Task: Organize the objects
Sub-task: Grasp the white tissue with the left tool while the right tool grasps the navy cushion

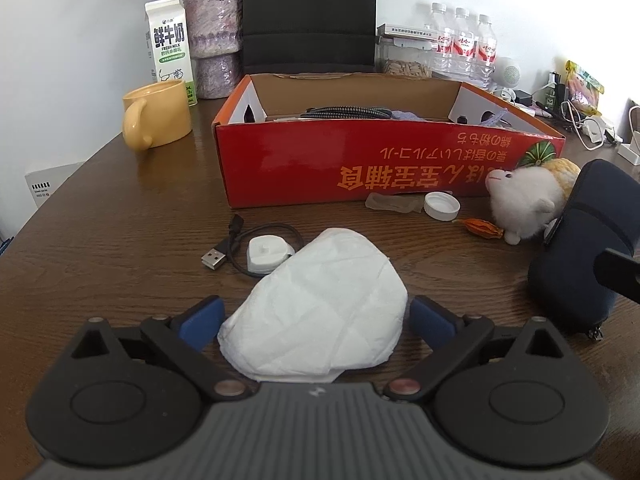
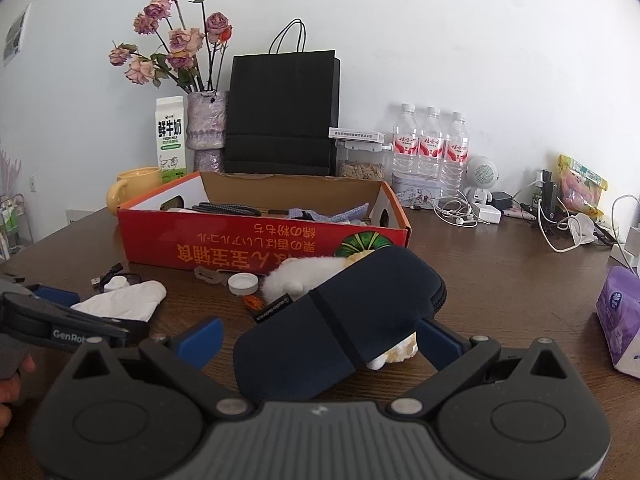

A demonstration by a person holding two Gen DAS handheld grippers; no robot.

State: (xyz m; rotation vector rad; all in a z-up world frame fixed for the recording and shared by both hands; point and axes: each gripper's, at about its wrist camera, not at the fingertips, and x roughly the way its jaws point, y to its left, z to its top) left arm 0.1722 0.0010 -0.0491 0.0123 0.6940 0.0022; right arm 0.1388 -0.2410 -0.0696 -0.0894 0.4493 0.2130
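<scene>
Left wrist view: the left tool is seen with its blue fingers spread apart on either side of a crumpled white paper tissue, which lies on the dark brown wooden bench; whether the pads touch it cannot be told.
Right wrist view: the right tool is seen with its fingers apart around a dark navy zippered fabric case, which is tilted and propped on a fluffy white plush toy.
Red cardboard box: the open box stands on the bench beyond the tissue, and a braided cable and some cloth are seen inside.
Small items: a white charger puck with a black USB cable lies just beside the tissue; a white bottle cap lies in front of the box.
Behind the box: a yellow ceramic mug, a milk carton and a black paper bag are seen.
</scene>
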